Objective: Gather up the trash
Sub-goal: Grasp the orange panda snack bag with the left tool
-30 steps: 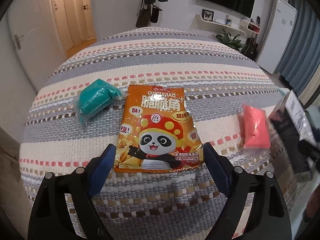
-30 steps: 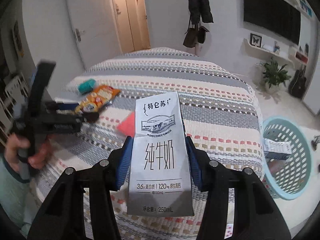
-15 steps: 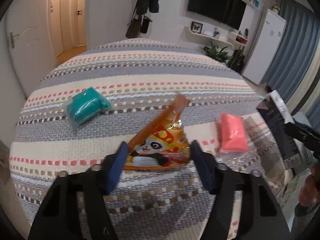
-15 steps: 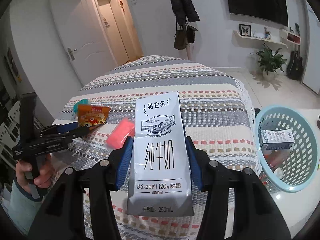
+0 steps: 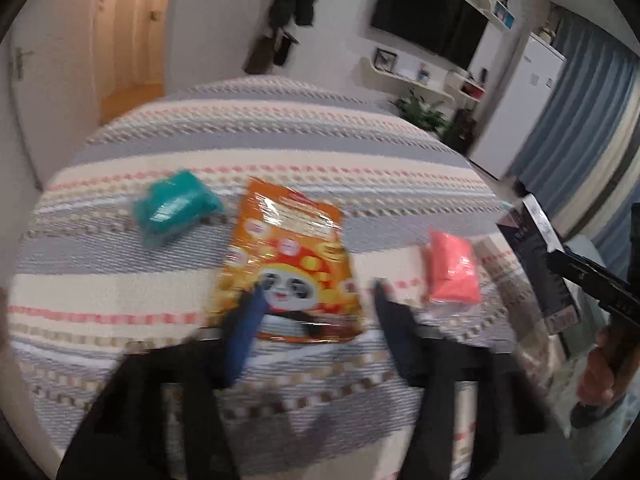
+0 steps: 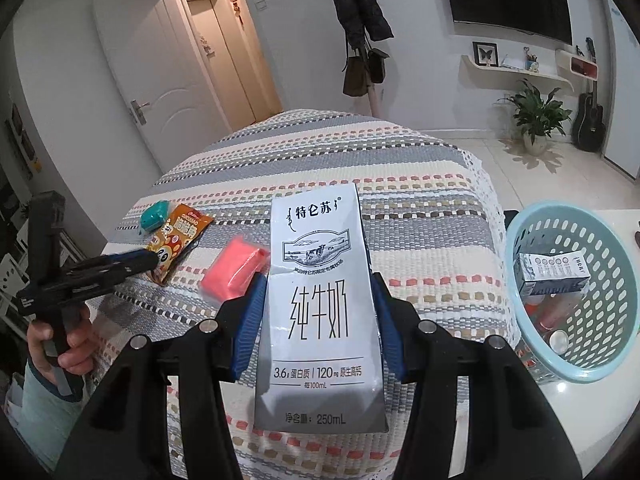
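Snack bag [image 5: 286, 264] flopped flat again — left gripper [image 5: 316, 312] astride it, jaws apart.
Right gripper [image 6: 318, 312] clamps milk carton [image 6: 320, 308] — next, basket [image 6: 516, 264] beside it.

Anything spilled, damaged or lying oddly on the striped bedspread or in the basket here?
Nothing spilled. The grey milk carton in the right tool looks creased at its lower corners. The orange panda snack bag sits tilted at the left tool, in a blurred left view. A second small milk carton lies sideways in the light-blue basket.
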Available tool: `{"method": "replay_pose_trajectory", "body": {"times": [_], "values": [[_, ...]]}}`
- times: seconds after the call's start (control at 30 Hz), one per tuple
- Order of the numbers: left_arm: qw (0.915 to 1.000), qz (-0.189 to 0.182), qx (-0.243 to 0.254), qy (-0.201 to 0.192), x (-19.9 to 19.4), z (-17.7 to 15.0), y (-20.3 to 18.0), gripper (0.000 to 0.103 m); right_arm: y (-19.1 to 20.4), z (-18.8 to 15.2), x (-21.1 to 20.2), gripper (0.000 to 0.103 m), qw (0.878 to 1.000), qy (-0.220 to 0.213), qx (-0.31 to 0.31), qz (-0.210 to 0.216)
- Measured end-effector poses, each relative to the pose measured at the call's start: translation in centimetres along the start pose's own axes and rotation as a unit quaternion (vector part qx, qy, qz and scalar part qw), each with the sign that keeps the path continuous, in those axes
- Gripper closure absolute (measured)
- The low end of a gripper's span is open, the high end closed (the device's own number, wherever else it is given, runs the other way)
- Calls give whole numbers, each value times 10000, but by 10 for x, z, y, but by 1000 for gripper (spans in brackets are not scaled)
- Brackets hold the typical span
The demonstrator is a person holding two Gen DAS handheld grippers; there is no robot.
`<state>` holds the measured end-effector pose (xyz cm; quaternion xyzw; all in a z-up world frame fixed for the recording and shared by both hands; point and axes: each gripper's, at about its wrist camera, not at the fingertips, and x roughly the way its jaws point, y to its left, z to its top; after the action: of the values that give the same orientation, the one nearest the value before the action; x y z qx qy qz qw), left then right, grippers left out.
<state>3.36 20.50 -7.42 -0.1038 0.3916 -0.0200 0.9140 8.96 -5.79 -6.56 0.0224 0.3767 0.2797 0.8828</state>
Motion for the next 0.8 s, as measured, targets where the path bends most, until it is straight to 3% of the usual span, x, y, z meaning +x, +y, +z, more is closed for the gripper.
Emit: {"method": "replay_pose_trajectory", "body": {"times": [0.13,0.27,0.4,0.53,0.63,0.8], "values": [[9994,-82,153,286,3,1,11,41,0,-1,6,54,10000,81,30,6],[9980,-19,553,290,6,2,-4,24,1,-3,11,54,9999,151,30,20],[9945,133,885,548,22,4,-14,15,1,-5,13,54,9998,201,23,-6],[9910,351,1139,605,31,8,-19,13,-4,-5,15,54,9997,216,112,-6],[9905,510,1144,563,35,13,-14,21,-6,-6,18,54,9996,246,148,8],[9929,502,958,494,32,27,3,58,-4,-6,23,54,9995,286,136,38]]}}
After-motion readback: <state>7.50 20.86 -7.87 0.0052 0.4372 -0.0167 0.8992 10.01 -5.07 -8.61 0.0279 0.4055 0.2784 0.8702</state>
